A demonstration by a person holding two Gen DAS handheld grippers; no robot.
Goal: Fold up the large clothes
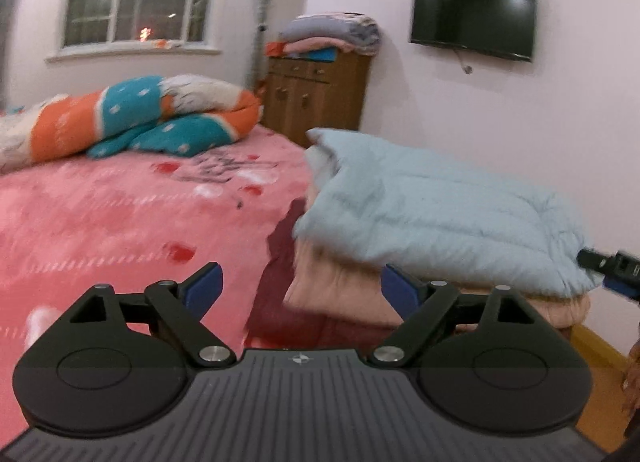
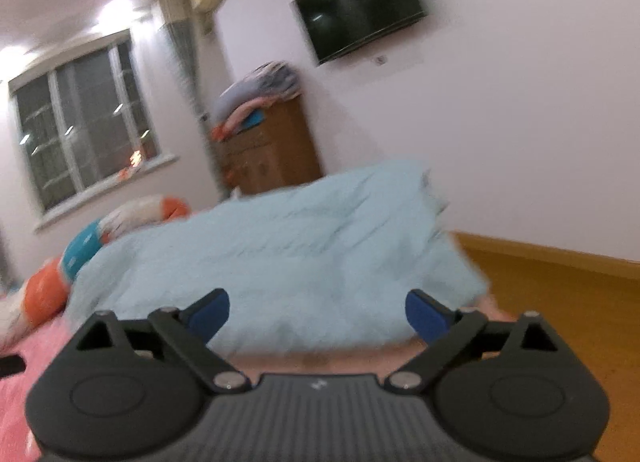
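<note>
A folded pale blue quilted garment (image 1: 432, 214) lies on top of a folded pink garment (image 1: 340, 290) and a dark red one (image 1: 280, 302), stacked at the bed's right edge. My left gripper (image 1: 301, 290) is open, its blue pads (image 1: 202, 288) spread wide with nothing between them, just short of the stack. The other gripper's tip (image 1: 612, 266) shows at the right beside the blue garment. In the right wrist view the blue garment (image 2: 280, 254) fills the middle, and my right gripper (image 2: 318, 316) is open and empty in front of it.
The bed has a pink fleece cover (image 1: 120, 222). A rolled orange, teal and white quilt (image 1: 140, 118) lies at its far side. A wooden cabinet (image 1: 316, 98) with folded blankets stands by the wall under a window, a television (image 1: 474, 14) hangs on the wall, and wooden floor (image 2: 560, 302) lies to the right.
</note>
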